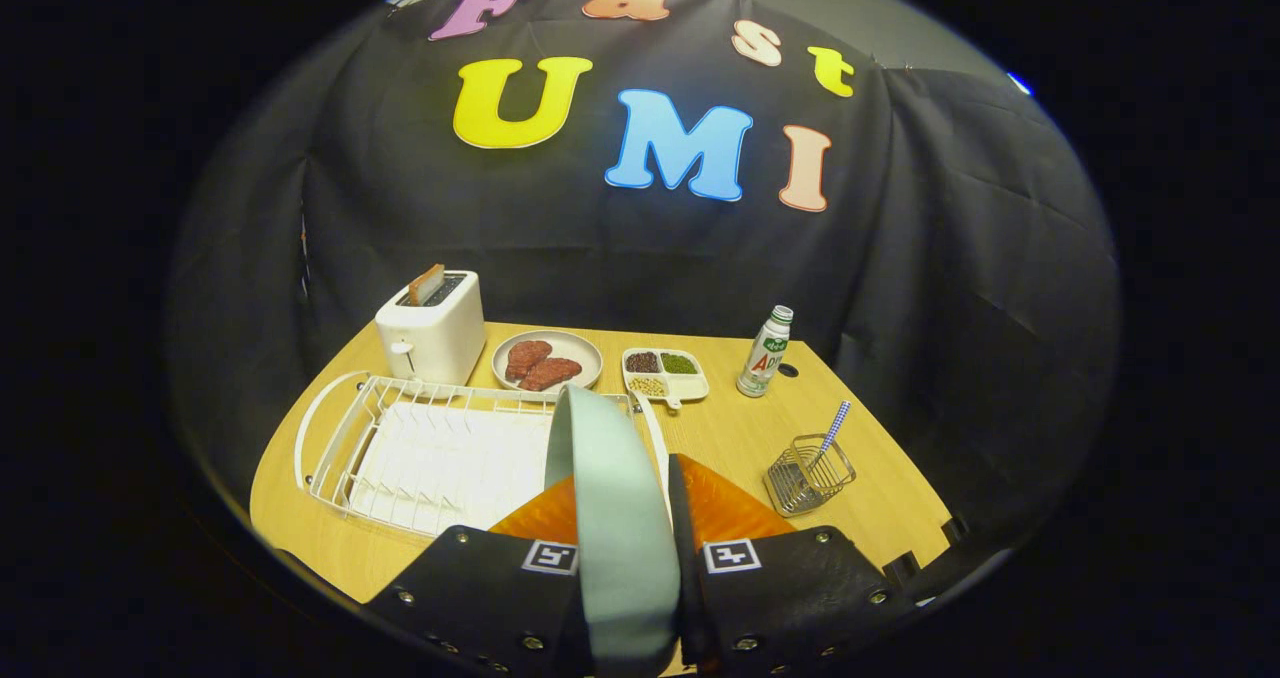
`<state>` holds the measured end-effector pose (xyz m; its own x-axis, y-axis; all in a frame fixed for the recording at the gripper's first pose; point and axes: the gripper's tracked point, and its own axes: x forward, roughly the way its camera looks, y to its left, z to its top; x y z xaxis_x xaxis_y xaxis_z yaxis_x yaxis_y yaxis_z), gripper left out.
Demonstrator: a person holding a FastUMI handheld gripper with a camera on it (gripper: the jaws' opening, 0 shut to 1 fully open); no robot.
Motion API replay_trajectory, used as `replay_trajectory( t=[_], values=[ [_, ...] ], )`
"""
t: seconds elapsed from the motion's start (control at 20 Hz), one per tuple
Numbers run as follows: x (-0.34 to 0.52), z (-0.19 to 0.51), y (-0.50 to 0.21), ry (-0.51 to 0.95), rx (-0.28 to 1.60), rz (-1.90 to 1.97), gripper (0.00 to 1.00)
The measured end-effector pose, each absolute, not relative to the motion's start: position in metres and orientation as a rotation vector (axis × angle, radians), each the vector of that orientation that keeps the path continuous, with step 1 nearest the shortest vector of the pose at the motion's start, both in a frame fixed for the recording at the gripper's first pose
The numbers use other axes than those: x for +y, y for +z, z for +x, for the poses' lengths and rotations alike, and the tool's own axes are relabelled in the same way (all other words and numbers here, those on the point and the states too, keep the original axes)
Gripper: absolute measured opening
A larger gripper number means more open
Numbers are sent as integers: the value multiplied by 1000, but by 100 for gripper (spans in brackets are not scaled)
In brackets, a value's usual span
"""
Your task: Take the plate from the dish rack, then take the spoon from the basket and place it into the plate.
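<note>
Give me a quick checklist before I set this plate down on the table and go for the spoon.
1. Plate gripped between both fingers, held on edge: ok.
2. Plate clear of the dish rack: cannot tell, its rim overlaps the rack's end.
3. Bare table ahead of the fingers for setting down: ok.
4. Spoon standing in the basket, handle up: ok.
5. Bottle and divided dish stand beyond that spot: ok.

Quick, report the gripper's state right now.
Gripper: shut on the pale green round plate, held on edge between both fingers, lifted over the white wire dish rack.
</note>
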<state>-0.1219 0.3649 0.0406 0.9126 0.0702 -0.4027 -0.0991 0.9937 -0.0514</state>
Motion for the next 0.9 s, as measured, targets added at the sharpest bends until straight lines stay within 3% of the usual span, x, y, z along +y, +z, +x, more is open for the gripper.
replay_trajectory(
  t=[0.5, 0.9],
  values=[
    [348, -155, -23, 97, 499, -63, 30],
    [363, -162, -87, 193, 642, 99, 30]
  ],
)
